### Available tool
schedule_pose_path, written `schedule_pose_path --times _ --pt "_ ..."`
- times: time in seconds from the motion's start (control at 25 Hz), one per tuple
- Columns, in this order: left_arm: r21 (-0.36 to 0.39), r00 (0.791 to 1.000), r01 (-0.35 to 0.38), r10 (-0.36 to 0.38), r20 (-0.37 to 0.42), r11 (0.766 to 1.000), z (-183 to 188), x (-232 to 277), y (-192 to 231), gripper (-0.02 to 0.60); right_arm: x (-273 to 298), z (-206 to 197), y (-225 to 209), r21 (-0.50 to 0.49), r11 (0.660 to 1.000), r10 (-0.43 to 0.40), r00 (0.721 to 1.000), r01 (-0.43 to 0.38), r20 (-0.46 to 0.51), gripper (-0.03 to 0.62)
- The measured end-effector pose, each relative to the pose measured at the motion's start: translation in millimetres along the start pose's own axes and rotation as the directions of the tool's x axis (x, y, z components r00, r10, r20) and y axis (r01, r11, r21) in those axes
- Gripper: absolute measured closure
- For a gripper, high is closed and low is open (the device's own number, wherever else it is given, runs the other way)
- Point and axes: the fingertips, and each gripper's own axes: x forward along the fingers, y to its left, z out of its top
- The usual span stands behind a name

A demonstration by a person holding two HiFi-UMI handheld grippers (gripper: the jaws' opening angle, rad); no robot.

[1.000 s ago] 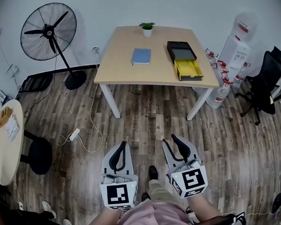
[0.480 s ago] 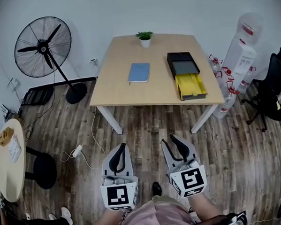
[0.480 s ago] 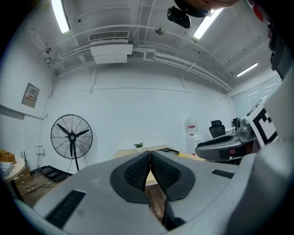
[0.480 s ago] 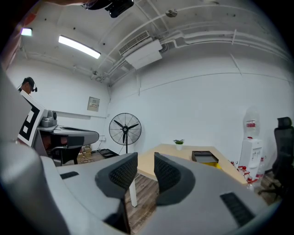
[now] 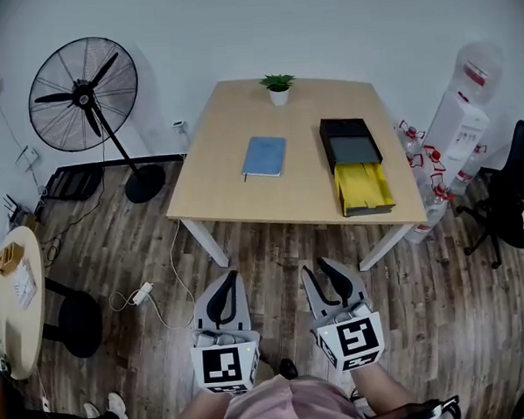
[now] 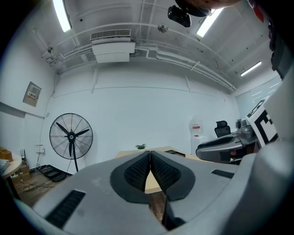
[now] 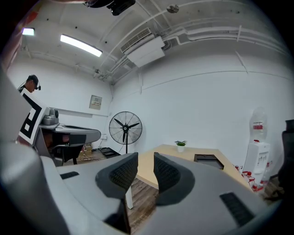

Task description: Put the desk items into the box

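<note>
A blue notebook (image 5: 264,156) lies flat on the wooden desk (image 5: 235,197). To its right on the desk is a black box (image 5: 350,142), with a yellow tray-like piece (image 5: 362,186) against its near end. A small potted plant (image 5: 278,82) stands at the desk's far edge. Both grippers hang over the floor, short of the desk. My left gripper (image 5: 227,280) is shut, pads touching, with nothing held (image 6: 150,166). My right gripper (image 5: 323,273) has a narrow gap between its pads (image 7: 145,169) and is empty. In the right gripper view the black box (image 7: 207,159) shows on the desk.
A standing fan (image 5: 85,86) and a floor cable (image 5: 172,253) are left of the desk. A water dispenser (image 5: 459,124) and a black office chair (image 5: 512,209) stand at the right. A round side table (image 5: 9,305) with a stool (image 5: 71,324) sits at the far left.
The view has moved toward the desk, which now sits lower and nearer in the head view. Both grippers keep the same stance in front of the body.
</note>
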Motion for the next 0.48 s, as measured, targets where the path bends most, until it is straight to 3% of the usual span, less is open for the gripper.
schedule_pose_path --times 0.48 --pt "-0.045 0.997 0.049 -0.051 -0.059 0.998 -34.4 103.3 53.0 0.569 107.1 -16.5 -30.6 0.018 0.999 -0.040 0.996 0.042 -0.075 0.488"
